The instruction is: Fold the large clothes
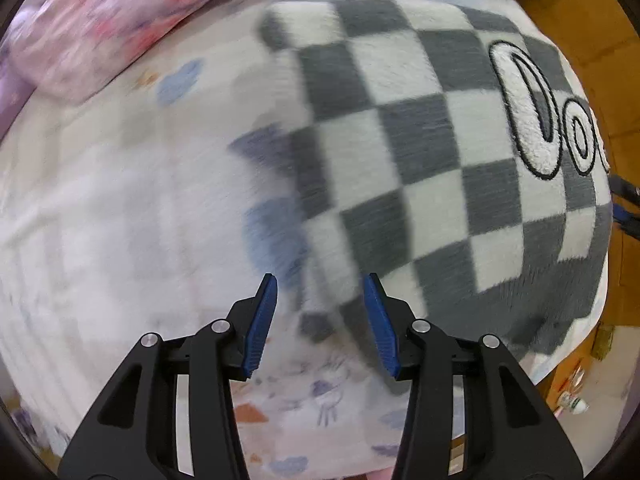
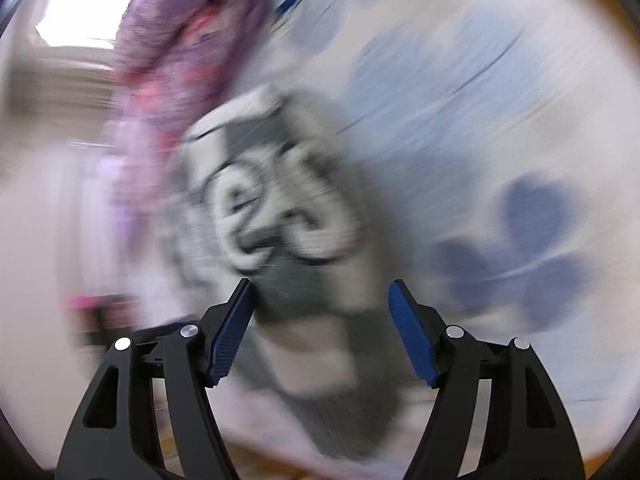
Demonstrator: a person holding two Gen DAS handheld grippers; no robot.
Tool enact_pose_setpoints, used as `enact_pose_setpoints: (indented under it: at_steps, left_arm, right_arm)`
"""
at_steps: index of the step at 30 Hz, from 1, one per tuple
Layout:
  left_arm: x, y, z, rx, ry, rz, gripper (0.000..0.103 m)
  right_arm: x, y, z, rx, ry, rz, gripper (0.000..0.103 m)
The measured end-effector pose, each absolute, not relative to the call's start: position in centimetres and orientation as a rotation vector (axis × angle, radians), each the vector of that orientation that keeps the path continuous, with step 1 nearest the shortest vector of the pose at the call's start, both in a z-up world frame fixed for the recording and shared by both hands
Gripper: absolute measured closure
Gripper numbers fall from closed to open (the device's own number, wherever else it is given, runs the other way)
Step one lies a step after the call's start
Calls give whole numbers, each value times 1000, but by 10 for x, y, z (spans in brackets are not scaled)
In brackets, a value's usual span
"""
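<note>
On bed: checkered fleece garment, lying right of and beyond left gripper; right gripper over its edge. Both jaws open, empty.

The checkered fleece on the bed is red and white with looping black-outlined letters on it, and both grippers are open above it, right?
Not quite: the checkered fleece is grey and white, not red, as the left wrist view shows. The rest holds: it lies on the bed, bears looping black-outlined letters, and the left gripper and right gripper are both open over it.
</note>
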State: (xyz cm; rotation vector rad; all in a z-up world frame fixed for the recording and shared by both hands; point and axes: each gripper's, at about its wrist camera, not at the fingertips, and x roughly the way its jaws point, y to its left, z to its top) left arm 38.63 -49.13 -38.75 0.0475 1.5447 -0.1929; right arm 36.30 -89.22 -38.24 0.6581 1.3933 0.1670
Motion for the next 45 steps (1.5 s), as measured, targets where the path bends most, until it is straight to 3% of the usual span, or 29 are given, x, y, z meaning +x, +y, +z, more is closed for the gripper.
enact_pose_setpoints:
  at_steps: [2, 6, 8, 11, 12, 17, 20, 21, 22, 23, 26, 29, 30, 31, 34, 37, 40, 45]
  left_arm:
    - [382, -479, -371, 43, 1507, -157, 56]
    - [377, -486, -339, -81, 1411, -237, 56]
    - [382, -501, -348, -153, 1408, -304, 56]
    - [392, -523, -385, -160, 1481, -284, 56]
    - [395, -529, -400, -161, 1514, -275, 56]
    - [402, -534, -455, -157, 1549, -247, 54]
    - [398, -508, -436, -299, 1537, -253, 52]
    - [394, -500, -430, -314, 1526, -241, 40]
    - [388, -489, -423, -335, 1513, -228, 16]
    - [378, -475, -420, -384, 1507, -212, 7]
    - [351, -461, -430, -597, 1550, -255, 6]
    - [338, -465, -468, -619, 1643, -214, 7]
    - [335, -468, -481, -648, 1680, -203, 14]
    - [333, -470, -488, -695, 1684, -208, 57]
    - [332, -476, -473, -573, 1645, -181, 93]
    - [325, -473, -439, -480, 1590, -188, 93]
    - [319, -460, -425, -469, 1564, -161, 93]
    - [320, -444, -427, -490, 1567, -74, 93]
  right_arm:
    - [353, -903, -365, 640, 1319, 169, 51]
    - [338, -871, -306, 512, 1184, 335, 57]
    - [352, -833, -311, 490, 1246, 444, 69]
    - [365, -795, -374, 310, 1463, 298, 74]
    - [363, -793, -396, 280, 1496, 226, 74]
    - [347, -811, -436, 413, 1493, 170, 50]
    - [339, -820, -432, 477, 1471, 156, 49]
    - [334, -820, -425, 490, 1482, 144, 48]
    - [329, -822, -419, 528, 1503, 127, 46]
    - [324, -824, -416, 579, 1523, 111, 44]
    - [304, -828, -402, 714, 1490, 119, 37]
    - [288, -817, -402, 692, 1539, 85, 36]
    - [283, -813, -403, 692, 1554, 79, 36]
    - [283, -808, -405, 695, 1565, 83, 36]
    - [271, -800, -397, 626, 1591, 28, 36]
    - [272, -784, -372, 577, 1499, 81, 37]
    - [285, -747, -356, 707, 1421, 408, 56]
    - [317, -684, -353, 501, 1493, 462, 58]
